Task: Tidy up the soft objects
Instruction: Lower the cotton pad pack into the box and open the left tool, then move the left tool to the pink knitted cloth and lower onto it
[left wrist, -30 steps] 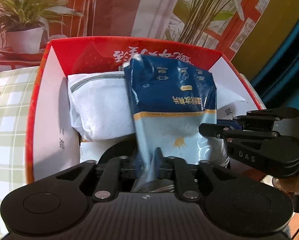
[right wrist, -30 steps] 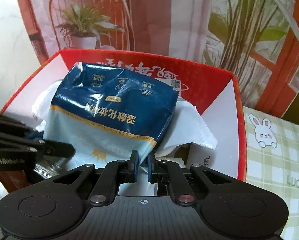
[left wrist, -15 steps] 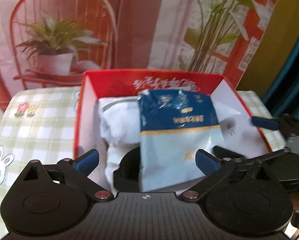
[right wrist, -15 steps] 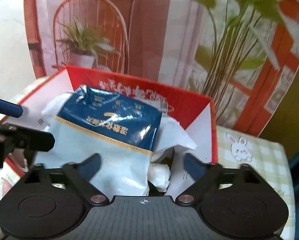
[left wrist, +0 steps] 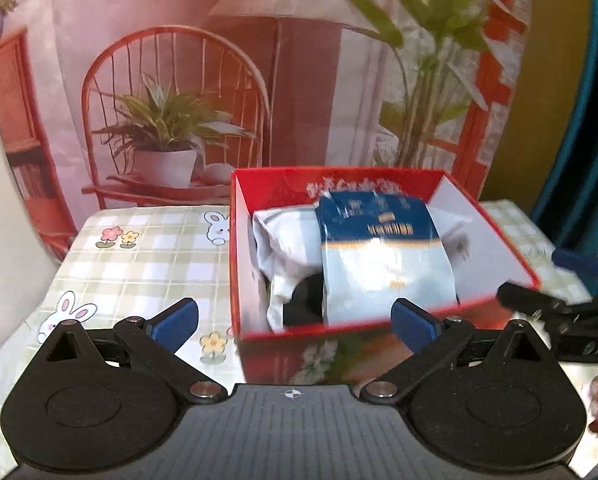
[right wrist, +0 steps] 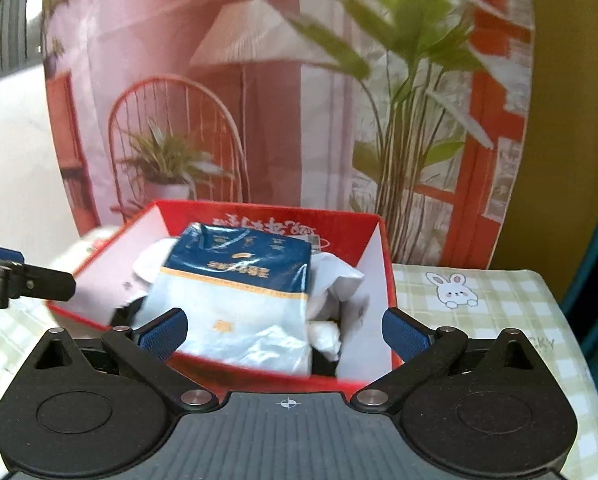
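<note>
1. Your left gripper [left wrist: 293,322] fills the bottom of the left wrist view. Its two blue pads [left wrist: 173,319] are spread wide and nothing is between them — they touch no object.
2. Your right gripper [right wrist: 283,332] sits the same way at the bottom of the right wrist view, with the fingers fully apart and not pinching anything. In the left wrist view you see it also as a black blurred shape at the right edge, just beside the near right corner of the box.
3. The red box [left wrist: 235,264] stands in the centre of both views, on the checked tablecloth [left wrist: 139,264] with rabbits and flowers. Its inner walls are white, and the far wall is red with white letters.
4. The blue and white packet [left wrist: 383,256] lies inside the box, on top of the other things. Its dark blue end points to the far wall and the pale end comes to the near wall. In the right wrist view the packet [right wrist: 239,292] is in the middle of the box [right wrist: 391,272].
5. Under the packet and to its left in the left wrist view there is white cloth [left wrist: 287,240] — it is crumpled. Something black [left wrist: 303,304] shows below the cloth at the near wall; I cannot tell what it is.
6. Behind the table hangs a printed backdrop [left wrist: 171,92] with a red chair, a potted plant and a lamp, in the upper half of both views.
</note>
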`<control>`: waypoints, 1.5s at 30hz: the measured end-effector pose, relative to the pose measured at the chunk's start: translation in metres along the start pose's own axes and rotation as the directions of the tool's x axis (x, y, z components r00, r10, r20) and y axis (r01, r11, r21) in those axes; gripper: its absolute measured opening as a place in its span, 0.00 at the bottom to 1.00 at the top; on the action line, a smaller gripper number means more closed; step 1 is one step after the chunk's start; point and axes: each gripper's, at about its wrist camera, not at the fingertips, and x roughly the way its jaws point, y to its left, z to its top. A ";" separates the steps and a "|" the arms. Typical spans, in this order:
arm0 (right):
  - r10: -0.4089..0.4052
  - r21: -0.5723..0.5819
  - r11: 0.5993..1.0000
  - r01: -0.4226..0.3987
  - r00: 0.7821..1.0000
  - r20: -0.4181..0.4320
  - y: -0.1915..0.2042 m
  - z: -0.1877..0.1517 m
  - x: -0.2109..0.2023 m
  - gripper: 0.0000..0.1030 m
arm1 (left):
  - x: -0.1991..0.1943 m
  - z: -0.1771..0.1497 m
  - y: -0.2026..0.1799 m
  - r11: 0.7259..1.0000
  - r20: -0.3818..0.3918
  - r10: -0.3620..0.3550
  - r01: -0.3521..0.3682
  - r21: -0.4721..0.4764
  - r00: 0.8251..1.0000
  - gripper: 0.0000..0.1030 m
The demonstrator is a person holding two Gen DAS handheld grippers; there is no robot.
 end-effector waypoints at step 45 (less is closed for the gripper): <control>-0.161 0.140 0.967 0.212 0.937 -0.311 0.016 -0.173 -0.021 1.00 | 0.061 -0.140 0.000 1.000 -0.170 -0.009 0.006 -0.014 0.985 1.00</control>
